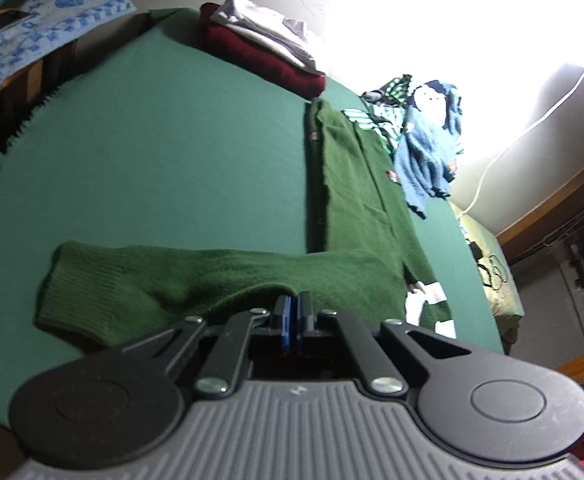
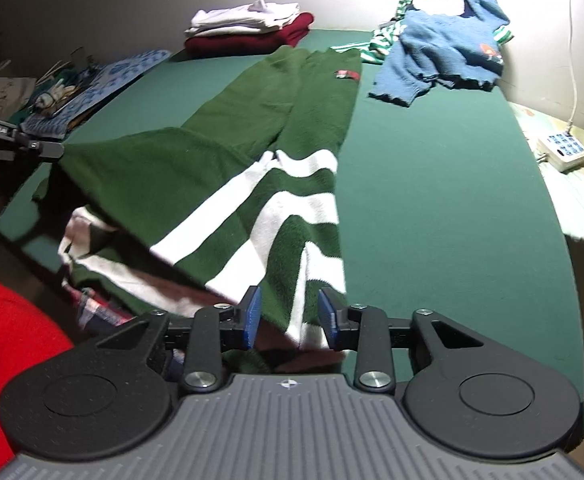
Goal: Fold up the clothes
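A dark green knit sweater [image 2: 231, 140] with white stripes near its hem lies lengthwise on the green bed sheet [image 2: 432, 200]. In the left wrist view one sleeve [image 1: 163, 280] stretches to the left, its ribbed cuff at the far end. My left gripper [image 1: 292, 316] is shut on that sleeve's near edge, and the fabric rises up to the blue pads. The left gripper's black fingers [image 2: 47, 146] also show at the raised sleeve in the right wrist view. My right gripper [image 2: 289, 316] hangs over the striped hem, jaws apart, with fabric lying between the pads but not pinched.
A folded stack of maroon and white clothes [image 2: 247, 28] sits at the far side of the bed. A blue penguin sweater [image 2: 440, 52] and a green-striped garment [image 1: 376, 120] lie beside the sweater's collar. A power strip [image 2: 562, 152] lies right of the sheet. Red cloth [image 2: 3, 340] fills the near left.
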A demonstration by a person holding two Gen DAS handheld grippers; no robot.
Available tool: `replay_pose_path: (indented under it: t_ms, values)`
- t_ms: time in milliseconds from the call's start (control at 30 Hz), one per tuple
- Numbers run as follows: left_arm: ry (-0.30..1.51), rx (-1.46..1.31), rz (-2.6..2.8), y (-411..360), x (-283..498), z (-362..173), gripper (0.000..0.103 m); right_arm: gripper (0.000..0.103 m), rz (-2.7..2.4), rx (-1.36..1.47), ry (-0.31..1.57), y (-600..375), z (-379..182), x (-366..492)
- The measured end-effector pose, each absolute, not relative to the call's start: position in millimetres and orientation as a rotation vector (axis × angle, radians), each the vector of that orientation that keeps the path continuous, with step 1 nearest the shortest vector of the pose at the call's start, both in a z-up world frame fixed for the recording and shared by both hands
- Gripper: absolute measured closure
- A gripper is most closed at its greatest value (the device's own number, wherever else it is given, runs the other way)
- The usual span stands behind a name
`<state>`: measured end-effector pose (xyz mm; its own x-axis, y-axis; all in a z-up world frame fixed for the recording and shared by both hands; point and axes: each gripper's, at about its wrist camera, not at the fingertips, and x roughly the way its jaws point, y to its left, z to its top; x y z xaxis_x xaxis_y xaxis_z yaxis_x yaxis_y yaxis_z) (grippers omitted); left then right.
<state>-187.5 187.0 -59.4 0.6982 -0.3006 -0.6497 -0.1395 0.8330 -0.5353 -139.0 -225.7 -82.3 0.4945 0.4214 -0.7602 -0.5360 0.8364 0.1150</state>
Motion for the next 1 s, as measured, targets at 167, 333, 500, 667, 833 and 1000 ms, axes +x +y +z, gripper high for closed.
replay_pose_path:
  t_ms: [167,333,500,667,833,1000]
  values:
    - [0.795,-0.578,-0.052,193,-193,-62,0.103,0.074,0.588,-0.135,0.916,-221,-92,-141]
    - [0.838,-0.61,-0.061,198,-191,-74,0.103,0.074,0.6,-0.142,0.972,-215,-101,-142]
    - [0.879,-0.669,-0.122,195,-192,-84,0.103,0.075,0.587,-0.08,0.872,-218,-77,-132]
    - [0.889,-0.776,-0.205,189,-192,-91,0.083,0.083,0.529,-0.112,0.835,-199,-86,-106]
    - [0.849,-0.83,-0.197,188,-193,-96,0.053,0.083,0.535,-0.165,0.877,-187,-103,-98]
    - [0.827,-0.981,-0.162,197,-183,-115,0.043,0.082,0.576,-0.179,0.861,-175,-88,-90]
